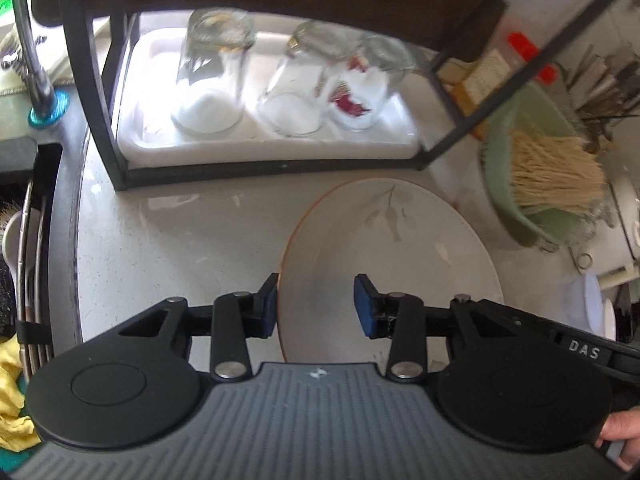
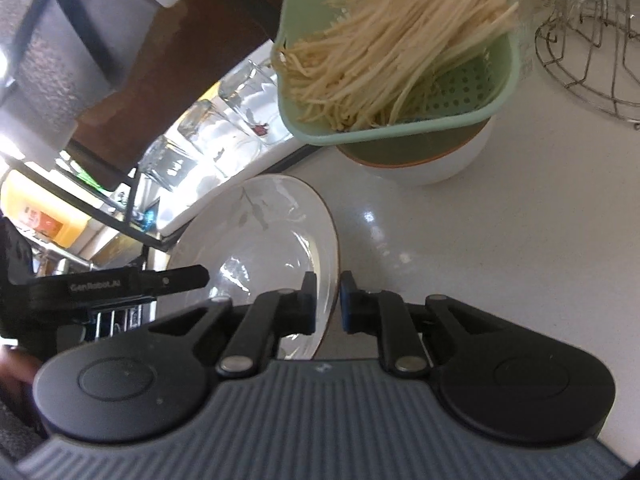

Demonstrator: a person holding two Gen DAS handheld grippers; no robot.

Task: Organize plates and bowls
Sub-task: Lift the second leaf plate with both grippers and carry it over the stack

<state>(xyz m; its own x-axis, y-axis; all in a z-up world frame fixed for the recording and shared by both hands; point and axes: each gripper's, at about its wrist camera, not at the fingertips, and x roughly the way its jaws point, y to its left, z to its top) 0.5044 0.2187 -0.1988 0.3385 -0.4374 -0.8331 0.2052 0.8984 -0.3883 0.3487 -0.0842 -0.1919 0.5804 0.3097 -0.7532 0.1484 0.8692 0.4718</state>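
Observation:
A white plate [image 1: 384, 256] with a leaf print and a brown rim is tilted above the pale counter. My left gripper [image 1: 316, 306] is open, its jaws standing on either side of the plate's left rim without pinching it. My right gripper [image 2: 327, 300] is shut on the plate's [image 2: 256, 236] right rim, one finger inside it and one outside. The other gripper's body [image 2: 120, 284] shows at the plate's left in the right wrist view. A white bowl [image 2: 432, 160] with a brown rim stands further back under a green colander.
A green colander [image 2: 400, 60] holds pale noodle-like strands. A black rack [image 1: 256, 166] holds a white tray with three upturned glasses [image 1: 212, 72]. A faucet [image 1: 32, 60] and a sink rack with dishes [image 1: 28, 272] are at left. A wire basket [image 2: 592, 40] is at far right.

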